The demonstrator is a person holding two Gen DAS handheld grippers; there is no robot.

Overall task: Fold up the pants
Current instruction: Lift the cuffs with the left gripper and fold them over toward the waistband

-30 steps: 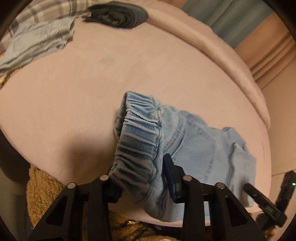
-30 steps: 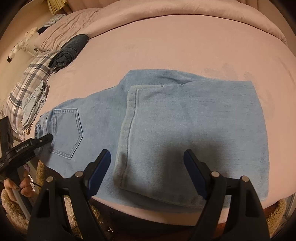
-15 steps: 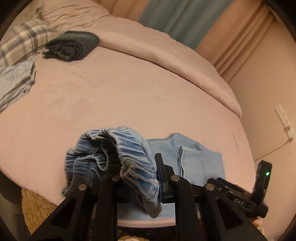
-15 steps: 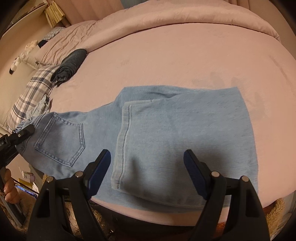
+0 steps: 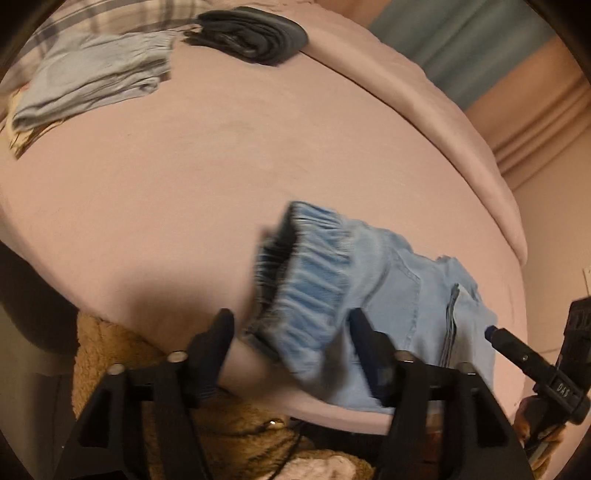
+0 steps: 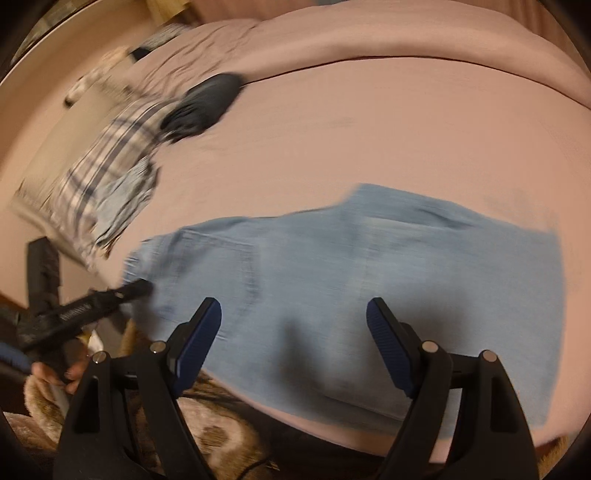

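Light blue jeans [image 6: 369, 280] lie partly folded on the pink bed, legs doubled over to the right. In the left wrist view the elastic waistband [image 5: 306, 280] lies bunched at the bed's near edge. My left gripper [image 5: 291, 328] is open, its fingers either side of the waistband and not clamping it. My right gripper [image 6: 293, 317] is open and empty above the jeans' near edge. The left gripper also shows in the right wrist view [image 6: 92, 306], by the waistband end. Both views are motion-blurred.
A dark folded garment [image 5: 251, 33] and a light blue folded garment [image 5: 96, 77] lie at the far side of the bed [image 5: 221, 147]. A plaid pillow [image 6: 110, 162] lies left. A brown fluffy rug [image 5: 110, 362] lies below the bed's edge. Curtains hang behind.
My left gripper has opened and let go of the waistband, which has dropped back onto the bed. The right gripper has stayed open and shifted a little over the jeans.
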